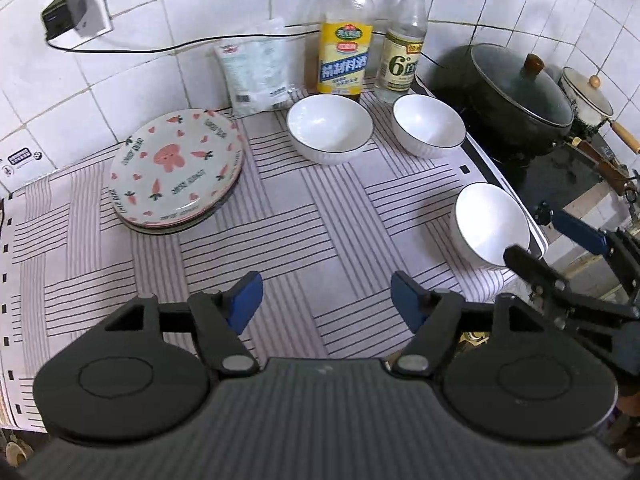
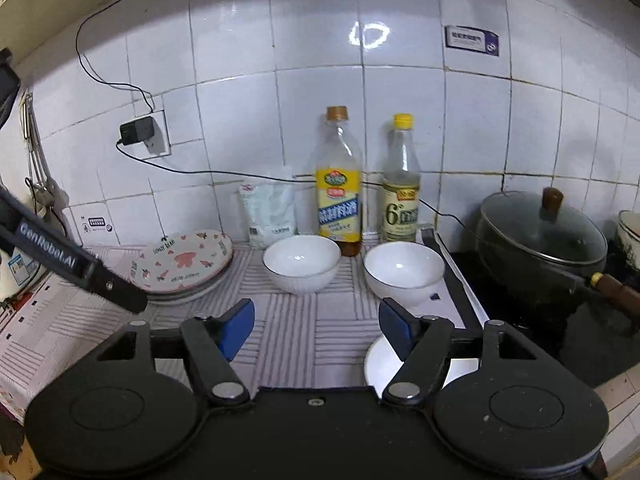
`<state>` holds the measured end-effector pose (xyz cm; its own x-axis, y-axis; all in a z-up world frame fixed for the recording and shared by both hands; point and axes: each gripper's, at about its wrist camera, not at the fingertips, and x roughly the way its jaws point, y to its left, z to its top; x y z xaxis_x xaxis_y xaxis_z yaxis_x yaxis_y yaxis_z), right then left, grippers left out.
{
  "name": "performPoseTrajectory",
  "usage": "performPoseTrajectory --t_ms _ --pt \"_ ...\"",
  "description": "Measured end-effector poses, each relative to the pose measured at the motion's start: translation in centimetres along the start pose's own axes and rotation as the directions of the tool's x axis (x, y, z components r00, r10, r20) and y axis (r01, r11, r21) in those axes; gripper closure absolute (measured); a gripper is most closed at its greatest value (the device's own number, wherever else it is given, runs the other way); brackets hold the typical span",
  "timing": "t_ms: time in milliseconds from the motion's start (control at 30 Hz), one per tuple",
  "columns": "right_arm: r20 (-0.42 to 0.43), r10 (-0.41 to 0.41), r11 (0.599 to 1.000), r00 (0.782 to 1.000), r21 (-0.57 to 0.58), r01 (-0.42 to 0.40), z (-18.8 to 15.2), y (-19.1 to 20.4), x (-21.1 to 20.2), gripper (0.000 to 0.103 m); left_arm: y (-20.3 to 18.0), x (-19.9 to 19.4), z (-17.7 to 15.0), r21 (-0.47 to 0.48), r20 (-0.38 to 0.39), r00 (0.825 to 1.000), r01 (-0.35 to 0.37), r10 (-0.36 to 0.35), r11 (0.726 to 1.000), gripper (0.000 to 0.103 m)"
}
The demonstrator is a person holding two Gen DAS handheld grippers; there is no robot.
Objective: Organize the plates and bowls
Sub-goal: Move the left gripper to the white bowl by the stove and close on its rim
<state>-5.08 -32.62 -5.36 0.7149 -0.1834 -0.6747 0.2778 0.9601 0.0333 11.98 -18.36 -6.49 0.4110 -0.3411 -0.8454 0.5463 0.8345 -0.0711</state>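
Striped cloth (image 1: 312, 216) (white-tiled wall (image 2: 320, 120) behind), left gripper (image 1: 326, 300) and right gripper (image 2: 316, 330) spread, empty.

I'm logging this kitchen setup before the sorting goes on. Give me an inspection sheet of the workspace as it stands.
Surface: striped cloth covers the counter, lying flat.
Job's things: stack of plates at the left, carrot pattern on top; three white bowls, upright and apart: left bowl, middle bowl, near bowl at the cloth's right edge.
Clutter: two bottles and a white packet by the wall.
Grippers: left gripper open, nothing between its fingers; right gripper open, over the near bowl.
Cables: black cable runs from a wall charger along the tiles.
Surroundings: lidded black pot on the stove, small pan behind it.
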Motion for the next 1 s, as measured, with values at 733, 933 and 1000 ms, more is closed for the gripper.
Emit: performPoseTrajectory --t_ms 733,933,1000 --pt "-0.160 -0.034 0.998 0.987 -0.051 0.026 -6.9 -8.0 5.1 0.007 -9.0 10.5 3.3 0.004 -0.077 0.997 -0.011 0.012 1.000 0.010" --pt "-0.211 -0.027 1.000 0.977 -0.022 0.023 -8.7 -9.4 6.4 0.007 -10.9 13.8 3.1 0.000 -0.113 0.993 0.033 -0.032 0.999 0.010" --pt "-0.212 -0.013 1.000 0.977 -0.003 0.013 -9.1 -9.9 6.7 0.007 -11.4 14.9 3.2 -0.003 -0.133 0.990 0.047 -0.047 0.999 0.010"
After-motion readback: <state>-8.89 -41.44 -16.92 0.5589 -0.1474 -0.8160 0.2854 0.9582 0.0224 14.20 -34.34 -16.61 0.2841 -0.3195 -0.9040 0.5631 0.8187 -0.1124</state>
